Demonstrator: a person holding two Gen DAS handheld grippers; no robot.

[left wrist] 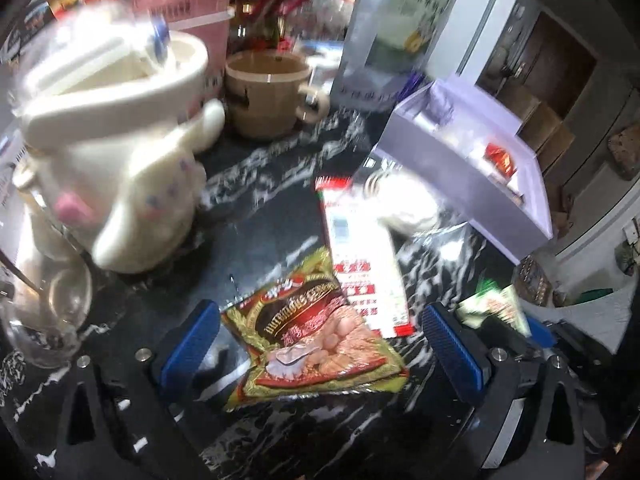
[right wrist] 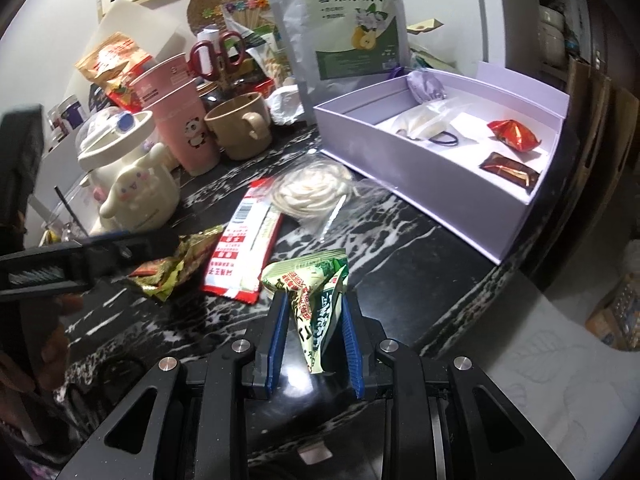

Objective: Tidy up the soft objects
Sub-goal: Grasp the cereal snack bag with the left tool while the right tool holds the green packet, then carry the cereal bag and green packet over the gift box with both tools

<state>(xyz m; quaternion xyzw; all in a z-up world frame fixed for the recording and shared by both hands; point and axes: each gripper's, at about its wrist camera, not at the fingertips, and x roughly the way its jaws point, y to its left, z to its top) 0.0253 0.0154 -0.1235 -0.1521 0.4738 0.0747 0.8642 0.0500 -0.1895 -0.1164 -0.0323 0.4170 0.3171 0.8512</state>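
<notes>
My left gripper (left wrist: 318, 314) is open, its blue pads wide apart on either side of a gold and brown snack packet (left wrist: 312, 332) that lies flat on the black marble counter (left wrist: 260, 208); the pads are clear of it. In the right wrist view my right gripper (right wrist: 314, 300) is shut on a green and white packet (right wrist: 316, 280), held upright above the counter. A red and white packet (right wrist: 244, 248) and a clear bag with a white coil (right wrist: 312, 192) lie beyond it. Behind them stands an open lilac box (right wrist: 400, 168) holding a red wrapper (right wrist: 514, 134) and a brown packet (right wrist: 508, 170).
A white dog-shaped pot (left wrist: 120, 168) and a clear glass (left wrist: 52, 312) stand close on the left. A tan mug (right wrist: 240, 128), pink cups (right wrist: 180, 120) and a tall silver pouch (right wrist: 340, 28) crowd the back. The counter's edge (right wrist: 472, 304) runs along the right.
</notes>
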